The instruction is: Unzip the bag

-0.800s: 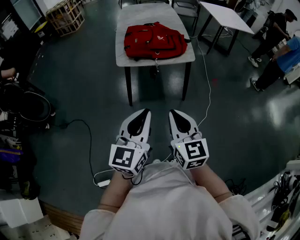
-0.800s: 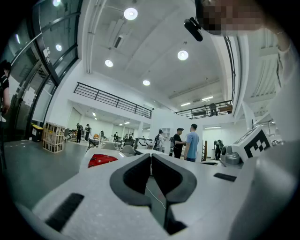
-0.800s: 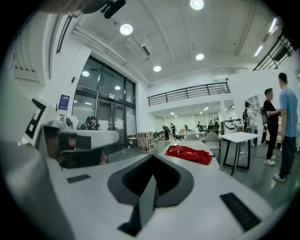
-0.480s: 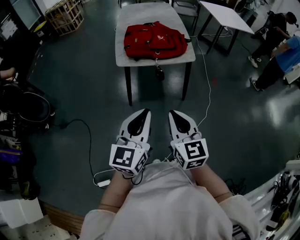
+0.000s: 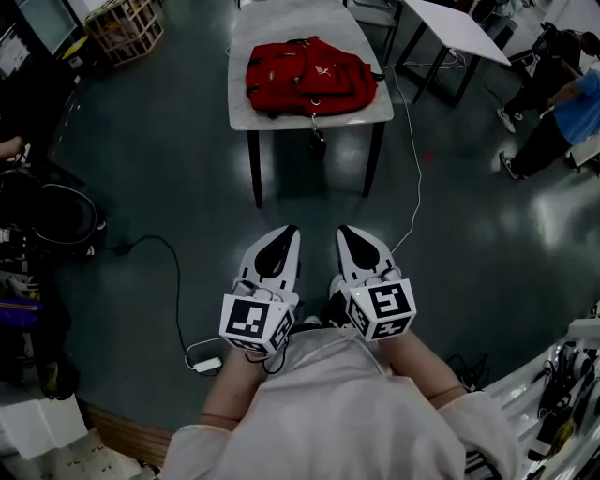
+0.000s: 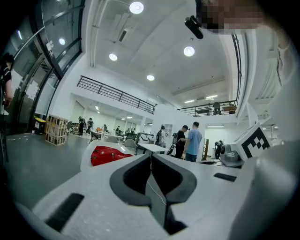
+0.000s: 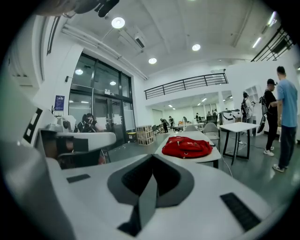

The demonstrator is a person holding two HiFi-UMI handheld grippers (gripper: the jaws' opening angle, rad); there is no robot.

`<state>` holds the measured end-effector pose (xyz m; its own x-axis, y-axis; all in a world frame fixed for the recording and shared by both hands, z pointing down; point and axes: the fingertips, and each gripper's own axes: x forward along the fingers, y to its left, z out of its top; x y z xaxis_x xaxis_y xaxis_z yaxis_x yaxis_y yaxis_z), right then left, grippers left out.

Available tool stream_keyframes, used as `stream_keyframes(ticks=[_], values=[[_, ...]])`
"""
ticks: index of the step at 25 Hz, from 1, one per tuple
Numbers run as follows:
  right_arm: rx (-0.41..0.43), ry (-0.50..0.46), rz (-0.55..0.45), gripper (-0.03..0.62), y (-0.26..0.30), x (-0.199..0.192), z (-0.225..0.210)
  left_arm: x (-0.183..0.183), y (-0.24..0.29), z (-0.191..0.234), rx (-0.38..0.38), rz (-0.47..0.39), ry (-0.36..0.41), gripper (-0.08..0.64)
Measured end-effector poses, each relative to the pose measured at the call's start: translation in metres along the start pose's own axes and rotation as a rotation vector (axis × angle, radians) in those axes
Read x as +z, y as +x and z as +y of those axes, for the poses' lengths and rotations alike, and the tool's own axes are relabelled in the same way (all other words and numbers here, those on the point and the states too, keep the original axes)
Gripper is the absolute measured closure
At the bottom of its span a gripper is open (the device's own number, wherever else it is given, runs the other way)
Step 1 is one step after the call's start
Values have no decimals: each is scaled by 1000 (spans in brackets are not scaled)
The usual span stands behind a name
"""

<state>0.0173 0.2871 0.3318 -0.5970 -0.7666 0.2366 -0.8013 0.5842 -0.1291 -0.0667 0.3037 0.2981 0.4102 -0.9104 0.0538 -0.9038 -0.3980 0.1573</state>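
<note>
1. Lower centre-left: the left gripper is held pressed together, empty.
2. Upper centre: the red bag is laid on the counter, well apart. It is judged soft and limp, best taken by a zipper pull.
3. Lower centre-right: the right gripper is likewise closed, empty.

Red bag, light grey table, white left gripper and right gripper, black-and-white marker cubes, dark teal floor

The bag lies on the table, well ahead; left gripper just left of right gripper.
</note>
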Motion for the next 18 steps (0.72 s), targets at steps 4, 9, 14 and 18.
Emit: stream_keyframes(ticks=[4, 9, 14, 18], values=[[13, 6, 26, 565, 18, -7, -9, -9, 12, 15, 27, 18, -18, 534], [40, 21, 46, 565, 56, -8, -30, -15, 42, 39, 64, 31, -18, 534], [68, 27, 58, 565, 108, 4, -55, -10, 87, 70, 95, 45, -5, 534], [83, 29, 65, 565, 156, 20, -88, -4, 140, 98, 113, 50, -6, 534]])
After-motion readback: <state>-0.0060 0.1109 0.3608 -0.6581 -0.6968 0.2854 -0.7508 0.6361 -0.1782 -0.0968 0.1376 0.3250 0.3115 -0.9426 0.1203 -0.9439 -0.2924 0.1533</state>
